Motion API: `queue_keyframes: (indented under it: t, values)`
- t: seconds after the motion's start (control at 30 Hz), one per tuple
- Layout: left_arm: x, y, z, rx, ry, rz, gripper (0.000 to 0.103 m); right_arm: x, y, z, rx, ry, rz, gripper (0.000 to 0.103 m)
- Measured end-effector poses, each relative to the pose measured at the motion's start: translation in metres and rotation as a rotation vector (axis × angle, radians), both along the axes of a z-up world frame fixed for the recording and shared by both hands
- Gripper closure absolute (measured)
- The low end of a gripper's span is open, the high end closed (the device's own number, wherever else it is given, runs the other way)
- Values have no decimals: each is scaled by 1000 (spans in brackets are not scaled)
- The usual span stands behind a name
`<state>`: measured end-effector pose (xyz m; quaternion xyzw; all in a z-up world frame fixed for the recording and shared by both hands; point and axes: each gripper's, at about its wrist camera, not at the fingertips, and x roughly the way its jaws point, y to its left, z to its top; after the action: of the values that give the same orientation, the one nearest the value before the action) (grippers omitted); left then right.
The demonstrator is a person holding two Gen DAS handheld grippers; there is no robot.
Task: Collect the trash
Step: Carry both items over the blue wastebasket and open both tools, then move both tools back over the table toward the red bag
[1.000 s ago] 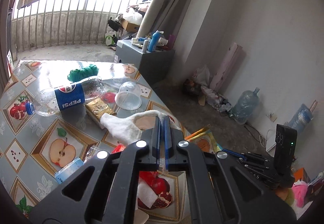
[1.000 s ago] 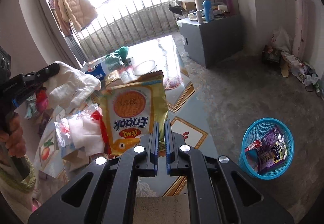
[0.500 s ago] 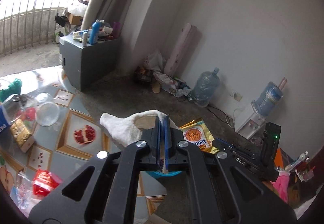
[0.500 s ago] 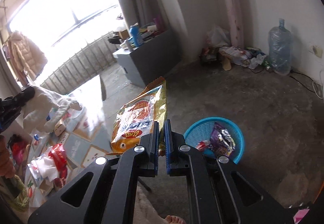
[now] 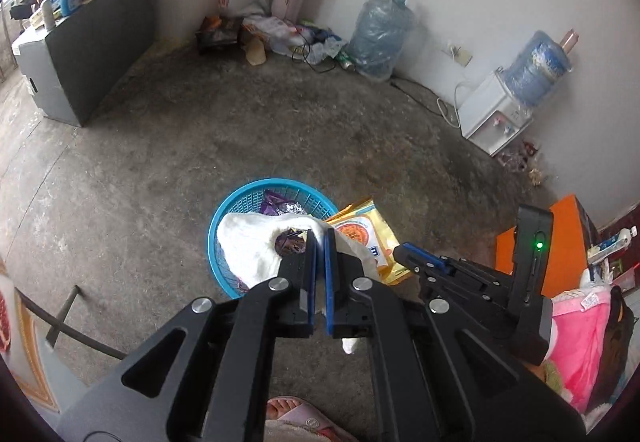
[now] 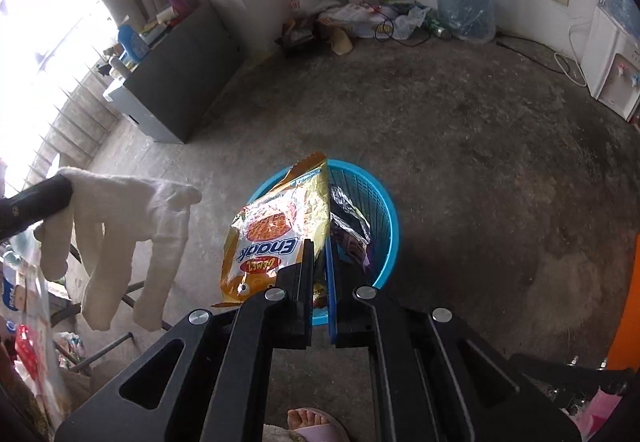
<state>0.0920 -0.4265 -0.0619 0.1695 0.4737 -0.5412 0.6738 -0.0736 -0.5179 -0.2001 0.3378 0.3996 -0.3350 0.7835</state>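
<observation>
L gripper (image 5: 319, 238) clamps white glove (image 5: 256, 242), R gripper (image 6: 319, 248) clamps Enaak snack bag (image 6: 276, 234), both over blue basket (image 6: 384, 210).

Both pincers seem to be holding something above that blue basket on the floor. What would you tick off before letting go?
1. Left gripper clamped on the white glove: ok.
2. Right gripper clamped on the yellow snack bag: ok.
3. Glove over the blue basket: ok in the left wrist view; in the right wrist view it hangs off to the side, so cannot tell for sure.
4. Snack bag over the basket: partly; its lower half hangs outside the near rim, not ok yet.
5. Room in the basket: ok, some wrappers inside, not full.
6. The person's foot away from the basket: ok.
</observation>
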Motion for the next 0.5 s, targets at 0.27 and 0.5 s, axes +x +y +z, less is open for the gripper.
queue_keyframes:
  t: [0.27,0.5]
  values:
    - [11,-47,-46,114,-9,19,54,15,-39,-98,190,31,-83,63]
    - [9,-18,-10,27,-56,59,53,-11,-32,-80,177,-45,-150,58]
